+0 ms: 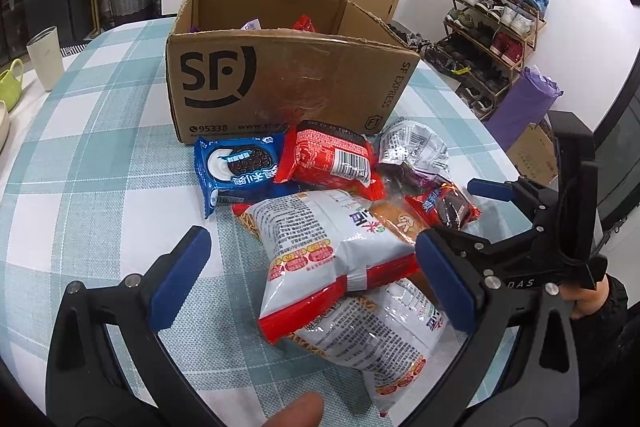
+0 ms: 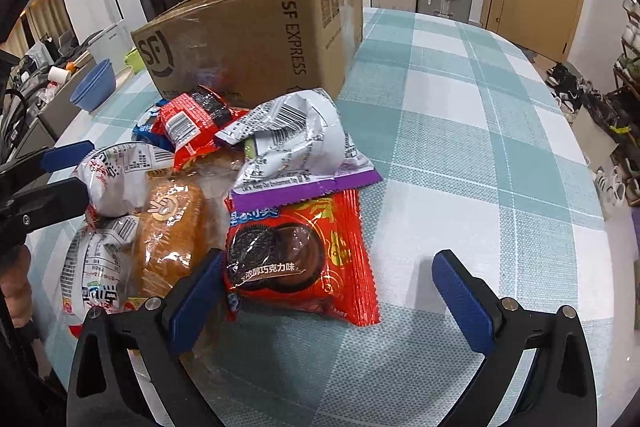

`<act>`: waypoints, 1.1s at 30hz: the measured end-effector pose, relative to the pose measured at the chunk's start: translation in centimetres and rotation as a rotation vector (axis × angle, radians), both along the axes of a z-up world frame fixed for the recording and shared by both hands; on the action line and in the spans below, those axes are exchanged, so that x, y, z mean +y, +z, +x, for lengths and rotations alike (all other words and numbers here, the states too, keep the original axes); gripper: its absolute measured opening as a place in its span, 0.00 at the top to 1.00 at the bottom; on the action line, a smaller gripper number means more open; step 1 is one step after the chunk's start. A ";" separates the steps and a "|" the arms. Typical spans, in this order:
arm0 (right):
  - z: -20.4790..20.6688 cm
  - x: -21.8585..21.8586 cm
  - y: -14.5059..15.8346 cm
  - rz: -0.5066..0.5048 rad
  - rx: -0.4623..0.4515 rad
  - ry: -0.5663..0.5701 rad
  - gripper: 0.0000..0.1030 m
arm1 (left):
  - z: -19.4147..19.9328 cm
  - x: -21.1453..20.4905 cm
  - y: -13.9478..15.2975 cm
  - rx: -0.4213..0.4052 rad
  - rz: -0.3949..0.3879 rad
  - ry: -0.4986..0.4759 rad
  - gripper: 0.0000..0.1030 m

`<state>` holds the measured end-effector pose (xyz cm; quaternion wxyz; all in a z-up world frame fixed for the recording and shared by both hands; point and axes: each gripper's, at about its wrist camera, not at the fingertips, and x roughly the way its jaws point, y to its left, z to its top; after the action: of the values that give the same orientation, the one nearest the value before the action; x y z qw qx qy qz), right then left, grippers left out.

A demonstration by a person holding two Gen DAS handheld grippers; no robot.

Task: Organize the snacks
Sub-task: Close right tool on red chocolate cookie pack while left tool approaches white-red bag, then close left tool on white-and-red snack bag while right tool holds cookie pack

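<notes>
Your left gripper (image 1: 308, 283) hangs wide open and empty over the snack pile, its blue pads (image 1: 182, 277) flanking a white-and-red snack bag (image 1: 320, 251) that lies tilted atop a second, similar bag (image 1: 380, 343). Your right gripper (image 2: 328, 291) is likewise spread wide and grips nothing; the red chocolate sandwich-cookie pack (image 2: 308, 263) lies flat between its fingers, nearer the left pad (image 2: 196, 303). Beyond, a crumpled white-and-purple packet (image 2: 296, 143), a clear-wrapped bread loaf (image 2: 172, 227), a blue cookie pack (image 1: 236, 163) and a red packet (image 1: 328, 159) crowd against the open SF Express cardboard box (image 1: 288, 75) on the teal plaid tablecloth (image 2: 460, 131). Your right hand (image 1: 588, 295), dark-sleeved, grips its tool's handle at the left view's edge.
</notes>
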<state>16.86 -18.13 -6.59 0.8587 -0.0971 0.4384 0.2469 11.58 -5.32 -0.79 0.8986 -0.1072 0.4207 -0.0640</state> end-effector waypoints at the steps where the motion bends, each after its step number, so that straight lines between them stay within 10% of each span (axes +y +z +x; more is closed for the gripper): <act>1: 0.0 -0.1 0.0 -0.005 0.000 -0.001 0.01 | 0.0 0.0 0.0 -0.001 0.002 0.001 0.01; 6: -0.1 0.0 -0.1 -0.020 -0.017 0.015 0.05 | -0.3 0.1 -0.1 -0.002 0.001 0.003 0.01; 18: -2.0 0.6 0.5 -0.028 -0.051 0.107 0.51 | -0.4 0.2 0.0 -0.003 -0.004 0.003 0.01; 33: -4.1 -1.3 4.9 0.033 -0.154 0.122 0.53 | -0.5 -0.1 0.0 -0.001 -0.010 0.001 0.01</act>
<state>12.71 -19.43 -1.66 0.8747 -0.1282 0.3604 0.2977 11.12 -5.44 -0.79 0.8982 -0.1119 0.4199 -0.0659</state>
